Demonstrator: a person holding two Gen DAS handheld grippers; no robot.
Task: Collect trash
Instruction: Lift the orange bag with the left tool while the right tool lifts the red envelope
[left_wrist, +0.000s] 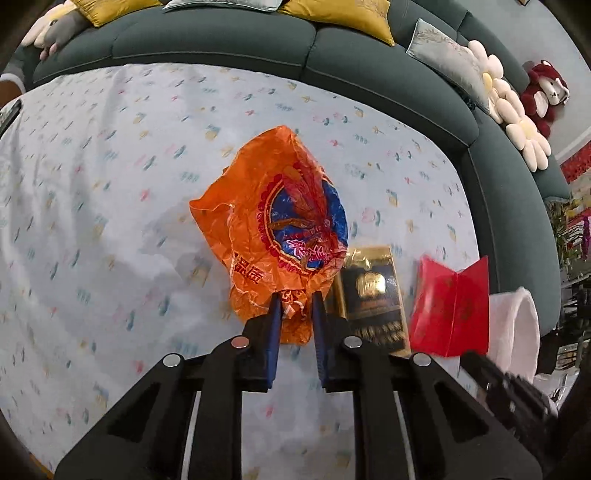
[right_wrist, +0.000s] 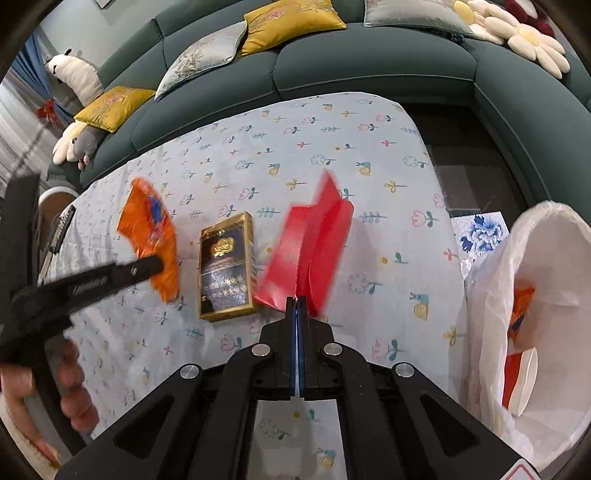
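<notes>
1. Orange wrapper (left_wrist: 273, 229): crumpled, translucent plastic with a blue and red printed emblem. It sits at the left end of the row of litter on the flower-print tablecloth (left_wrist: 110, 221), lifted at its near edge.
2. Gold-and-black box (right_wrist: 226, 266): flat, glossy, lying on the cloth between the orange wrapper and the red piece, just beside both.
3. Red folded card (right_wrist: 310, 243): creased down the middle, its two flaps standing up from the cloth; motion-blurred in the right wrist view.
4. White bin bag (right_wrist: 535, 295): open at the table's right edge, holding an orange wrapper and a red-and-white item.
5. Left gripper (left_wrist: 295, 306): jaws at a narrow gap, pinching the bunched lower edge of the orange wrapper between the blue pads.
6. Right gripper (right_wrist: 296, 306): pads pressed together with no visible gap, gripping the near bottom edge of the red folded card.
7. A dark green sofa (right_wrist: 369, 70) with cushions stands behind the table.
</notes>
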